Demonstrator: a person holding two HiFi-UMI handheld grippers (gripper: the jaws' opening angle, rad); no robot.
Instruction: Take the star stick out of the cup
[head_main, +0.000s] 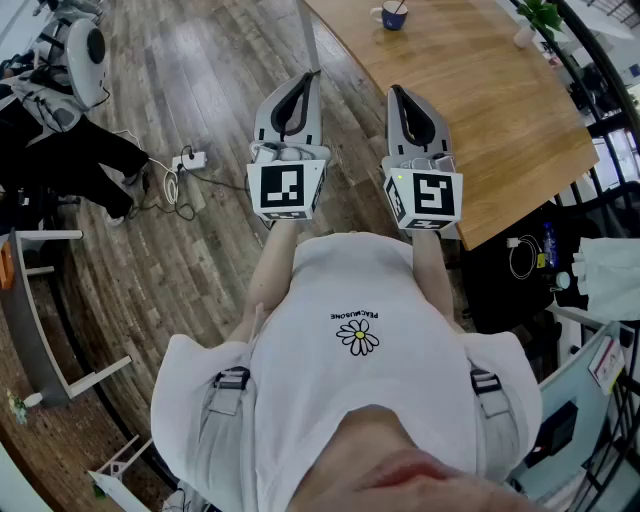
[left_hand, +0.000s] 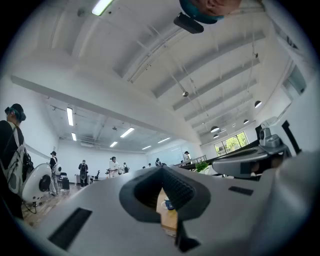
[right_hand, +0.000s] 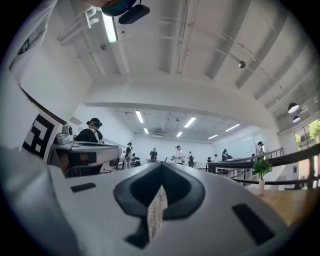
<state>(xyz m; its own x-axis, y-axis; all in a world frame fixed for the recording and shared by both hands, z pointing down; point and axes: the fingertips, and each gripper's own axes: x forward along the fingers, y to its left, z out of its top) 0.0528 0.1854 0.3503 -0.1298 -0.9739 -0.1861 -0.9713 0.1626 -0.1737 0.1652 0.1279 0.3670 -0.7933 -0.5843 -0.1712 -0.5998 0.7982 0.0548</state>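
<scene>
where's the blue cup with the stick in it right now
In the head view, the dark blue cup stands at the far end of the wooden table, ahead of the right gripper, left of a potted plant.

Bright, even light falls from ceiling strip lamps (right_hand: 109, 26) above the right hand-held gripper (right_hand: 161, 167). Windows (left_hand: 231, 144) to the right of the left hand-held gripper (left_hand: 162, 169) add daylight. Both gripper views bend strongly at the edges, with black corners. Gripper surfaces nearest each lens are soft, the hall (right_hand: 165, 150) beyond sharper. In the head view shadows are faint, and the counter (head_main: 500, 110) ahead is evenly lit.
</scene>
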